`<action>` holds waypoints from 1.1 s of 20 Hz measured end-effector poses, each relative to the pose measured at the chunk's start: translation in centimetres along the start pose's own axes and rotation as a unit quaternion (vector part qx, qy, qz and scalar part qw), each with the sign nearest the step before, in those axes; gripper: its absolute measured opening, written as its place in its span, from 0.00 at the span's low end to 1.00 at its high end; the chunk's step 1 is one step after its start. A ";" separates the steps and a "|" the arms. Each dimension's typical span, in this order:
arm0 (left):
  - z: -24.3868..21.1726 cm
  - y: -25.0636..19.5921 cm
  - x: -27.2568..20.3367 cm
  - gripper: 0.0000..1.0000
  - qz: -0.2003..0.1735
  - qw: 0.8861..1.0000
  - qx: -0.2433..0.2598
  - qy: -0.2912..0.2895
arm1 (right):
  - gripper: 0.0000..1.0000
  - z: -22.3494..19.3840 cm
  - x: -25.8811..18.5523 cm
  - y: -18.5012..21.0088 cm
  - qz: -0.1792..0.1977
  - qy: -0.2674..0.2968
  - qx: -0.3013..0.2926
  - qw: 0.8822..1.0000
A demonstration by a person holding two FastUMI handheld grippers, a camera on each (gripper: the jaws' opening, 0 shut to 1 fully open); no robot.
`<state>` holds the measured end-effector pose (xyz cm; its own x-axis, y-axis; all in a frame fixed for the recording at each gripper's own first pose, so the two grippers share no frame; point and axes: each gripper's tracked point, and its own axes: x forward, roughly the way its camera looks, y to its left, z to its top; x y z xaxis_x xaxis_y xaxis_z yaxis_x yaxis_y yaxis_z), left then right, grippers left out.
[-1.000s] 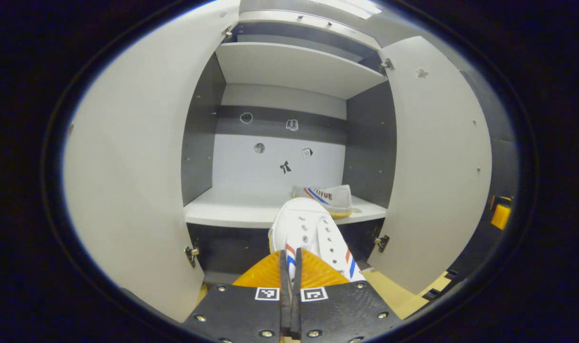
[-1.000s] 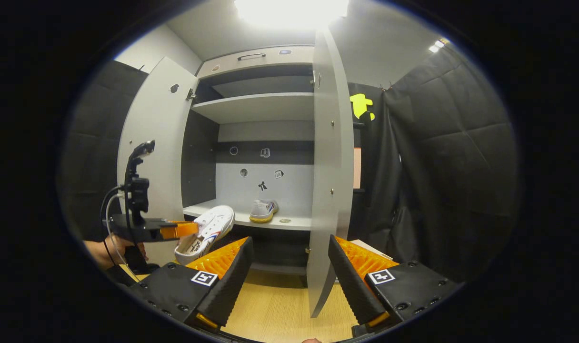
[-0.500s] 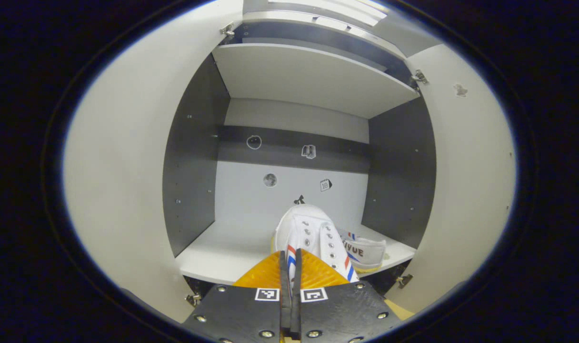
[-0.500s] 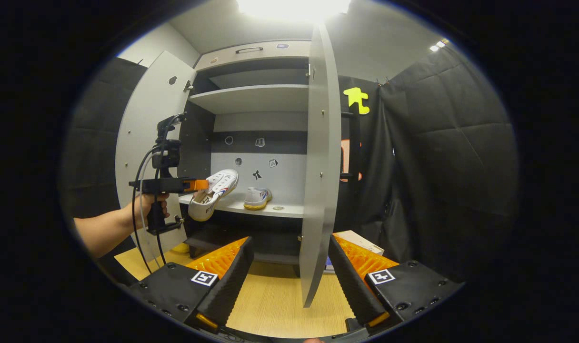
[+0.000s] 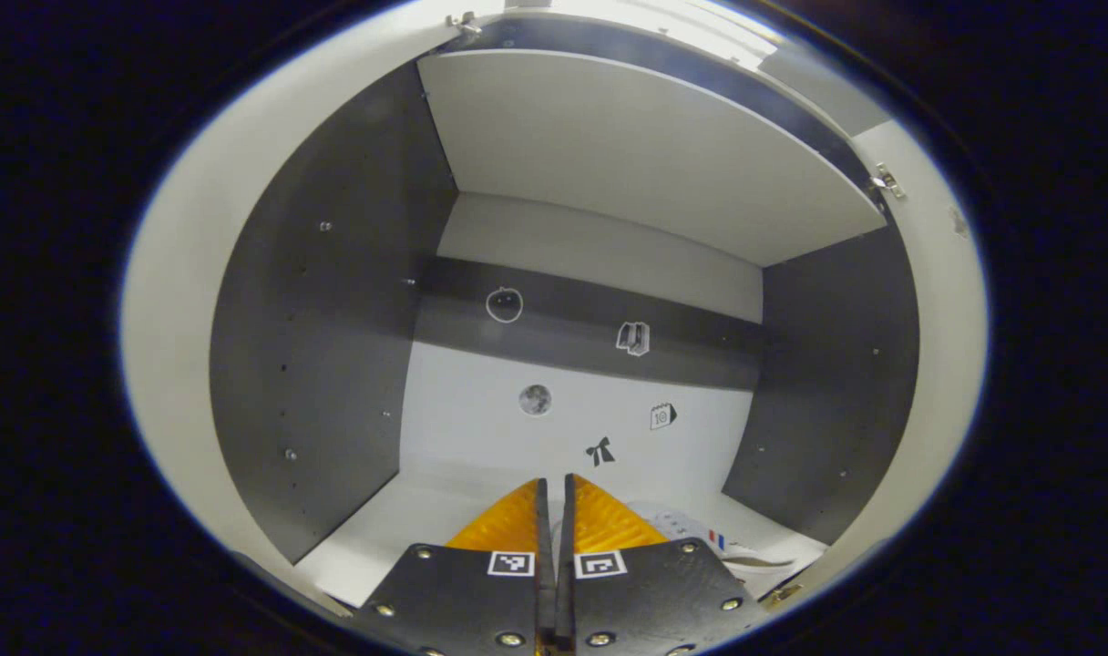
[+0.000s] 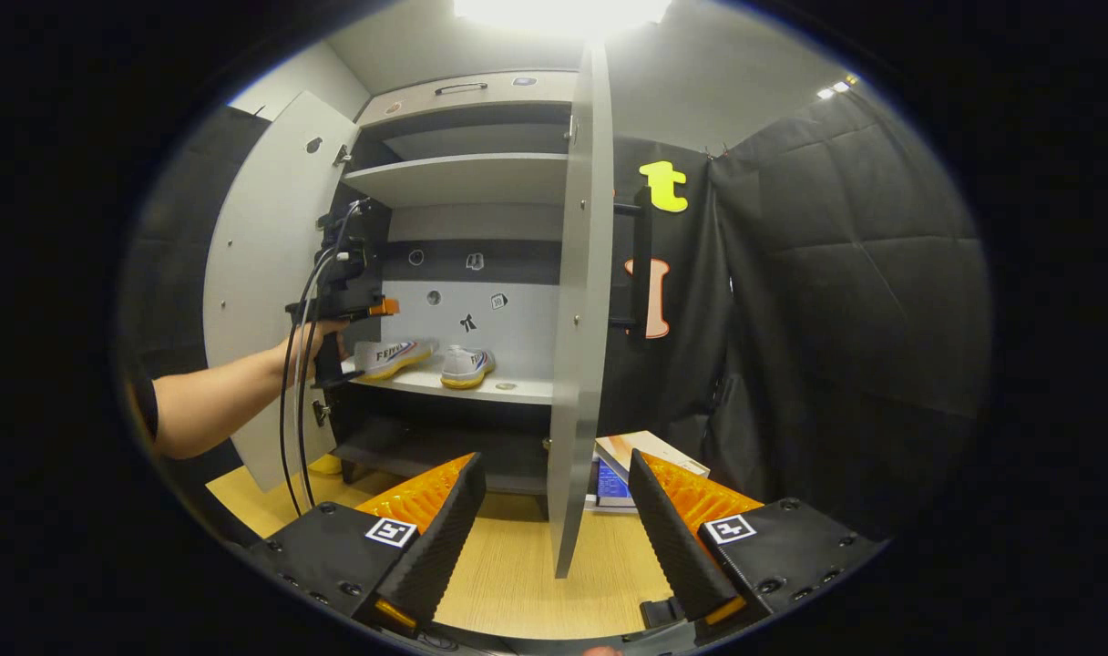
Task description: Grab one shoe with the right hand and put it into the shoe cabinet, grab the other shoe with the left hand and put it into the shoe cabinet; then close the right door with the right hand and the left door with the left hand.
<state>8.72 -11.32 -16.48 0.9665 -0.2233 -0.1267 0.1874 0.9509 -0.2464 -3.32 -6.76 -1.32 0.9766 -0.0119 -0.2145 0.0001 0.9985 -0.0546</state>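
The left gripper [image 6: 383,308] is pushed into the cabinet [image 6: 467,173] with its fingers pressed together on the second shoe [image 6: 388,357], which is laid lengthwise on the shelf [image 6: 508,390] left of the first shoe [image 6: 467,366], while the right gripper [image 6: 554,510] is held wide open, well back from the cabinet.

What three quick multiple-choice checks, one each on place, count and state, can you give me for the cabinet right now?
1. Where does the second shoe sit?
A) on the floor
B) on the cabinet shelf
C) on the top shelf

2. How many shoes are on that shelf?
A) one
B) two
C) three

3. How is the right door?
A) open
B) closed
C) removed

Answers:
1 B, it lies beside the first shoe under the left gripper.
2 B, the right gripper view shows a pair.
3 A, it stands edge-on, swung out from the cabinet.
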 end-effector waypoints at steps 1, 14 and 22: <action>-0.6 0.0 0.6 0.01 0.001 1.000 0.005 0.024 | 0.94 -0.1 -0.1 0.0 0.000 0.002 -0.002 1.000; 5.6 -4.9 -14.5 0.39 -0.017 0.995 0.083 -0.055 | 0.94 1.2 2.1 -0.5 0.063 -0.025 0.011 0.998; 5.2 -6.4 -26.1 0.95 -0.010 0.993 0.105 -0.045 | 0.99 3.6 2.4 -4.5 0.050 -0.048 0.023 0.997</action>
<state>-16.82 -10.42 -6.63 0.9721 -0.2317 -0.0354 0.2303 0.9723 -0.0402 -0.25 -11.06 1.94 0.9883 0.0915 -0.1217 -0.0913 0.9958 0.0070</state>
